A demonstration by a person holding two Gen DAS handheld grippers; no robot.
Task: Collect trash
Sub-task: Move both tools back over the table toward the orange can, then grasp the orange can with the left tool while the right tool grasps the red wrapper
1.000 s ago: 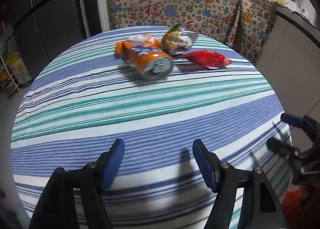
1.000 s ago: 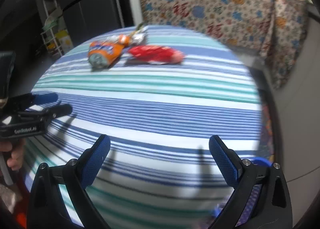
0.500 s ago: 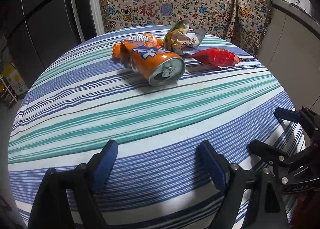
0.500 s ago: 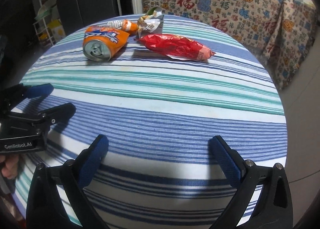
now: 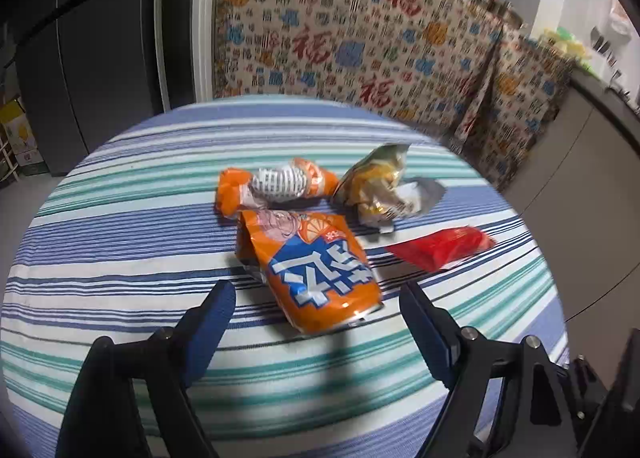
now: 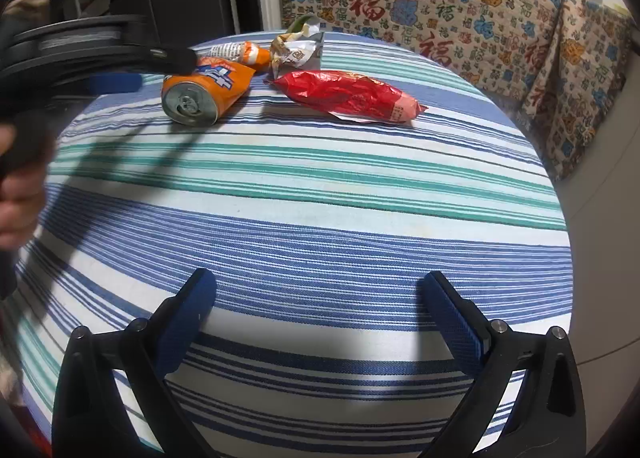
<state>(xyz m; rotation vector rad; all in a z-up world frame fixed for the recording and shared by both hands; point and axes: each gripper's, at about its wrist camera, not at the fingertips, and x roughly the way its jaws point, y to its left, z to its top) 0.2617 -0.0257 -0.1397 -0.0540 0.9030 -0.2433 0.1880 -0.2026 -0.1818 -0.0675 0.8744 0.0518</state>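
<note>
A crushed orange soda can [image 5: 316, 270] lies on its side on the striped round table [image 5: 120, 258]. Behind it lie an orange-and-white wrapper [image 5: 276, 185] and a crumpled yellow-silver wrapper [image 5: 380, 189]; a red snack bag [image 5: 444, 248] lies to the right. My left gripper [image 5: 318, 298] is open, its fingertips either side of the can's near end, not touching. My right gripper [image 6: 320, 294] is open and empty over the near blue stripes, well short of the can [image 6: 204, 91] and the red bag [image 6: 352, 95].
A patterned cloth [image 5: 360, 41] hangs over furniture behind the table. Dark cabinet doors [image 5: 80, 57] stand at the left. A grey counter [image 5: 592, 161] runs along the right. The left gripper's body [image 6: 100, 53] crosses the upper left of the right wrist view.
My left gripper has moved forward across the table until its open fingers flank the orange can. My right gripper has edged forward a little and stays open.
</note>
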